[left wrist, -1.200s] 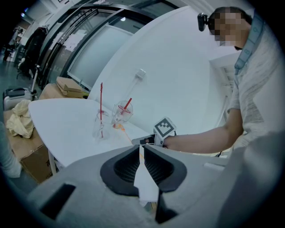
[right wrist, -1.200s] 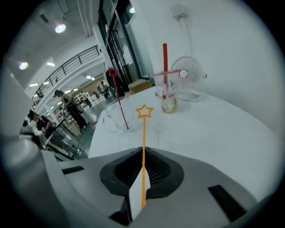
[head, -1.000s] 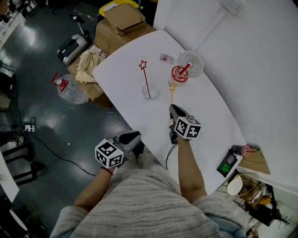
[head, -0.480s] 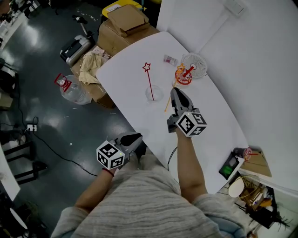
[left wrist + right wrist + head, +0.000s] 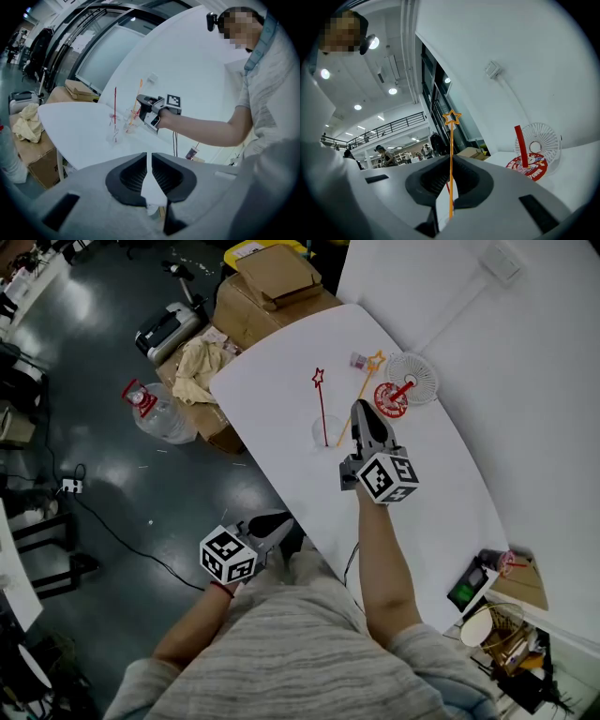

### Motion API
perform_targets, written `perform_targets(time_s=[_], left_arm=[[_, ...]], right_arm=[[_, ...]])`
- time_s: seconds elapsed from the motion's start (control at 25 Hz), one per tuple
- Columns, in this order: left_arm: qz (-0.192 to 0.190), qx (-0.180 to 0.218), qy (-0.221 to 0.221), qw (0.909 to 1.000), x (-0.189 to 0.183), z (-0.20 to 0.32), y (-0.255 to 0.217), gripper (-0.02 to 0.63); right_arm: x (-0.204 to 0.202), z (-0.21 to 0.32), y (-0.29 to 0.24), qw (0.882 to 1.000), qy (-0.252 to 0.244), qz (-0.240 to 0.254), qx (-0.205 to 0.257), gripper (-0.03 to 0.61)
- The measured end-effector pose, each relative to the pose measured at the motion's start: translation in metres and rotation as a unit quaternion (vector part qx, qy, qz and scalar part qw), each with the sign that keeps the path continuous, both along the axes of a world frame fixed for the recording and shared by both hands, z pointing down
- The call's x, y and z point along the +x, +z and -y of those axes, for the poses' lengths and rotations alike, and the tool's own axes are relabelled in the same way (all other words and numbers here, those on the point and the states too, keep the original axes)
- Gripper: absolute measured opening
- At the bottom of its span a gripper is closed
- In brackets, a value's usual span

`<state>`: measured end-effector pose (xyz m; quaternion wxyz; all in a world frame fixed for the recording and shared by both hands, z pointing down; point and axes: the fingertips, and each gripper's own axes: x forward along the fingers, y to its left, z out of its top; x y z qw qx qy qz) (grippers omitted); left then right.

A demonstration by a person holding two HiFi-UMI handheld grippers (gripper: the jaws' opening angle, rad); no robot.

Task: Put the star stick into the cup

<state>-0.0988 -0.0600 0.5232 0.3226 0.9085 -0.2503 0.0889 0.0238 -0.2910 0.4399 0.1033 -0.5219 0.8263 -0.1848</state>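
A clear cup [image 5: 326, 433] stands on the white table [image 5: 281, 381] with a red star stick [image 5: 322, 409] upright in it. My right gripper [image 5: 362, 410] hovers just right of the cup and is shut on an orange star stick [image 5: 361, 395]. That stick slants up and away, its star beyond the fingertips. In the right gripper view the orange star stick [image 5: 451, 154] rises from between the pinched jaws of the right gripper [image 5: 451, 180]. My left gripper [image 5: 279, 523] hangs off the table's near edge, shut and empty; the left gripper view shows the left gripper [image 5: 149, 161] facing the red star stick [image 5: 115, 101].
A small white fan [image 5: 411, 379], a red round disc [image 5: 389, 399] and a little bottle [image 5: 359, 360] sit at the table's far end. Cardboard boxes [image 5: 277, 277], a cloth [image 5: 202, 362] and a water jug [image 5: 155, 413] lie on the floor to the left.
My right gripper has lifted the orange star stick off the table and carried it up and away, next to the cup. The left gripper has hardly moved.
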Motion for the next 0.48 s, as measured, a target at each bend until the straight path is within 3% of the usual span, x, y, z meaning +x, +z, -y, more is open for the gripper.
perform_targets(time_s=[0.48], left_arm=[[0.002, -0.010, -0.017, 0.9998, -0.023, 0.005, 0.005, 0.026]], right_arm=[[-0.015, 0.008, 0.037, 0.999, 0.000, -0.049, -0.024, 0.020]])
